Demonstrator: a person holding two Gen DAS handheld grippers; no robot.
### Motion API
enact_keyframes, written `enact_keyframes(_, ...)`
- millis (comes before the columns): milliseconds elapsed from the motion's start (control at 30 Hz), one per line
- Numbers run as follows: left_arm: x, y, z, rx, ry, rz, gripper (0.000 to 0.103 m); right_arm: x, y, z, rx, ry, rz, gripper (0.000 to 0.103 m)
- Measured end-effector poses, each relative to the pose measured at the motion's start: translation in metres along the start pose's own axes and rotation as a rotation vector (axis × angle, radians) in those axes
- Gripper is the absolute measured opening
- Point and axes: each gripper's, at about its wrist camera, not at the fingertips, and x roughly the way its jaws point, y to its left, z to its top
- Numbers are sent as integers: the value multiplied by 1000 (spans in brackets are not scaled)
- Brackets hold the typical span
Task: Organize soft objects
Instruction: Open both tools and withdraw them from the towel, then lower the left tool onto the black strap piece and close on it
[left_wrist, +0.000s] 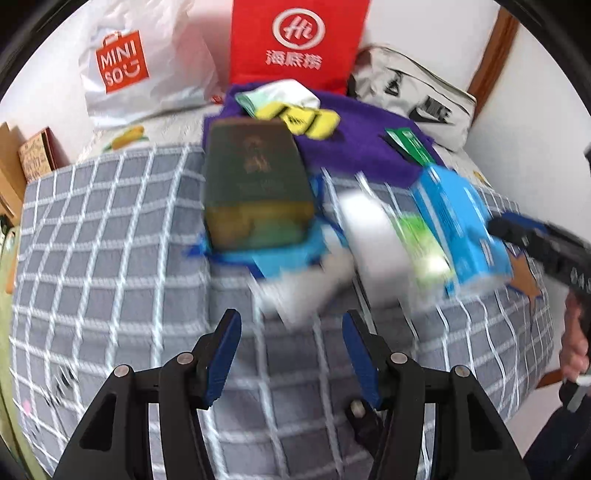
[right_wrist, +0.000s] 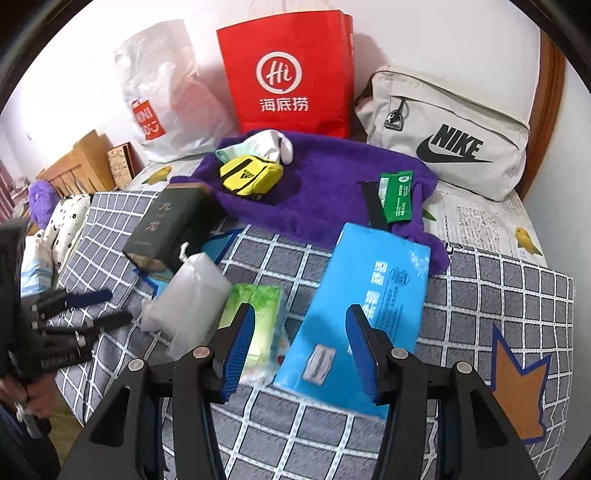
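A grey checked blanket on a bed holds a blue tissue pack, a green tissue pack, a clear plastic bag and a dark green box. Behind them a purple towel carries a yellow pouch, white socks and a green sachet. My right gripper is open, low over the near end of the blue pack. My left gripper is open and empty above the blanket, short of the blurred packs.
A red paper bag, a white Miniso bag and a grey Nike bag stand against the wall behind. A purple plush and spotted cloth lie at the left. The bed's front edge is close below.
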Motion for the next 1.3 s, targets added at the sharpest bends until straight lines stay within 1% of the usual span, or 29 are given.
enact_keyframes(67,0,-8,-16,13,23,-9,55,-2,2,-4,-2,-1,6,51)
enact_keyframes(233,0,-23,-46,29,51,-15,55,-10,6,-17,-12,-19,1,51)
enact_keyframes(333,2,-32,-59,45,68,-23,55,-16,4,-28,0,-24,-3,51)
enact_keyframes(433,7,-42,-71,68,74,-13,55,-23,-1,-41,8,-30,-20,51)
enact_keyframes(500,6,-51,-79,109,53,17,59,-27,-6,-51,19,-28,-35,51)
enact_keyframes(567,5,-59,-86,139,50,34,63,-30,-12,-61,38,-22,-46,51)
enact_keyframes(667,5,-68,-93,180,29,76,63,-32,-19,-71,58,-22,-54,51)
enact_keyframes(700,5,-69,-94,186,10,81,63,-33,-20,-73,62,-22,-55,51)
enact_keyframes(733,6,-70,-93,186,-5,77,58,-33,-22,-75,67,-23,-54,51)
enact_keyframes(767,6,-70,-93,190,-22,77,49,-34,-23,-76,70,-24,-54,51)
enact_keyframes(800,7,-72,-91,202,-37,78,44,-35,-23,-77,70,-25,-55,51)
enact_keyframes(833,7,-72,-90,205,-45,76,33,-36,-24,-78,69,-27,-57,51)
enact_keyframes(867,8,-72,-87,203,-52,68,29,-37,-25,-79,68,-29,-57,51)
enact_keyframes(933,10,-69,-79,194,-64,51,26,-37,-26,-79,68,-31,-58,51)
enact_keyframes(1067,13,-58,-62,160,-82,10,24,-36,-31,-80,78,-28,-54,51)
enact_keyframes(1167,17,-54,-51,155,-98,16,24,-30,-33,-80,86,-16,-52,51)
enact_keyframes(1300,20,-46,-51,144,-72,20,27,-24,-31,-80,80,-4,-49,51)
